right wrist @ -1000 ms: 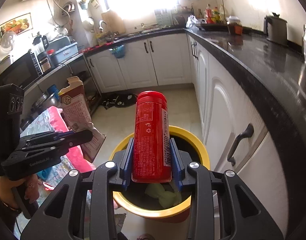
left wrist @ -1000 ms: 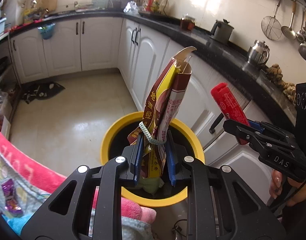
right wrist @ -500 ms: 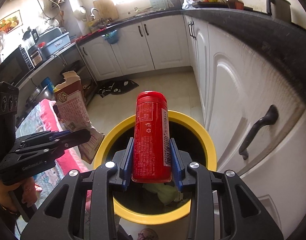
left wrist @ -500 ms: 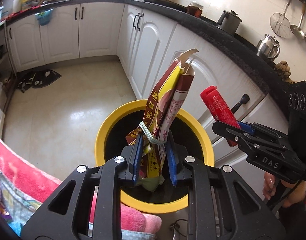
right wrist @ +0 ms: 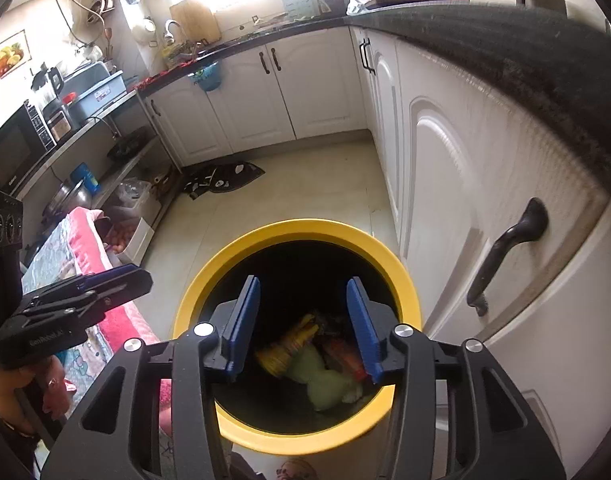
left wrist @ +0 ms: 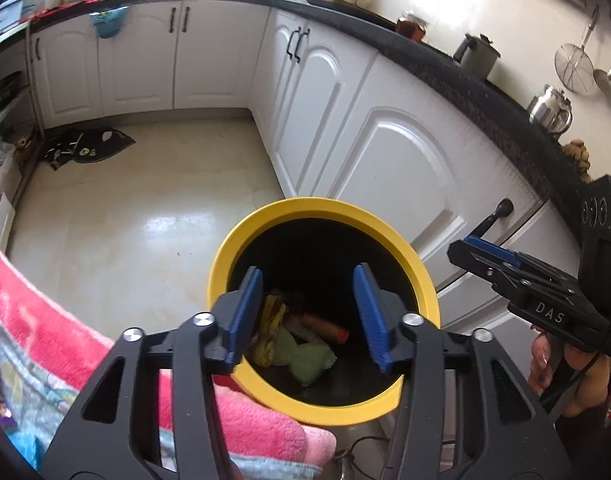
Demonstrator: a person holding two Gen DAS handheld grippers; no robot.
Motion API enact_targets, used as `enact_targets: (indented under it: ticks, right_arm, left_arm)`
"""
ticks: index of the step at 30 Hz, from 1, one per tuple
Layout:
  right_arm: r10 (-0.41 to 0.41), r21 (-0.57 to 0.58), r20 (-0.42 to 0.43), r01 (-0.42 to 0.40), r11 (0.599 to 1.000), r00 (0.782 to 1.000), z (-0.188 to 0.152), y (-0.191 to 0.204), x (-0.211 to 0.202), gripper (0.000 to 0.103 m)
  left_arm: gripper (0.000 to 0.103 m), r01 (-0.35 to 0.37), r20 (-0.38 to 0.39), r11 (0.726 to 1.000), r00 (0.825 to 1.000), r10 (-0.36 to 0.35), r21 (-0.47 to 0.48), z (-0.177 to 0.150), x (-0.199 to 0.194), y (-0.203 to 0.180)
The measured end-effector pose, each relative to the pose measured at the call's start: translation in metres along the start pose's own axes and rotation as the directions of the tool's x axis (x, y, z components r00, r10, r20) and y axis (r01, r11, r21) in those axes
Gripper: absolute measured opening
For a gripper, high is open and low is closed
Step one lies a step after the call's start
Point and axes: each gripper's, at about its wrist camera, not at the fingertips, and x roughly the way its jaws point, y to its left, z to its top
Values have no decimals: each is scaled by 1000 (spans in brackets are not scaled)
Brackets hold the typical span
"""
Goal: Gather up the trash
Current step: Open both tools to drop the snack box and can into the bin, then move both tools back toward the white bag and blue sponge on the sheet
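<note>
Kitchen floor — red can [left wrist: 323, 326] flat in bin [left wrist: 225, 248]

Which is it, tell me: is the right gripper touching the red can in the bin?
Apart. The right wrist view shows the right gripper opening, empty, above the bin; the red can lies at its bottom.

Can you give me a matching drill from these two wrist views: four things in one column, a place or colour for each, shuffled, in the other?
Things:
1. trash bin rim
2. red can
3. black mat
4. kettle

Place or colour:
A. on the dark countertop
B. yellow
C. on the floor by the far cabinets
D. lying inside the bin

Pairs: 1-B, 2-D, 3-C, 4-A
</note>
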Motion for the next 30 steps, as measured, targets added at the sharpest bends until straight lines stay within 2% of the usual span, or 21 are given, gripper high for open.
enact_targets:
  ticks: [2,6,8,10,17,30]
  right_arm:
    - [9,0,12,-9,1000,1000,-1,2,-7,48]
    - [8,-14,38,-7,1000,999,-1,10,-19,54]
    - [7,-24,51,-6,1000,999,-3,15,-26,60]
    - [6,-28,62,-5,1000,998,-4,18,-33,66]
    - [11,-73,117,-2,997,993,-6,39,-60,78]
    - [75,-143,155,-53,988,985,-13,75,-94,79]
  left_arm:
    - [51,-8,17,1000,1000,8,-2,-2,-10,1]
    - [74,-35,41,999,999,36,-26,-6,-33,7]
    - [80,-56,48,998,997,58,-42,-10,-42,9]
    - [93,-70,67,996,995,74,-59,-14,-53,11]
    - [92,-71,123,992,989,84,-107,-30,-93,16]
    - [92,-147,209,982,963,169,-115,-58,-163,26]
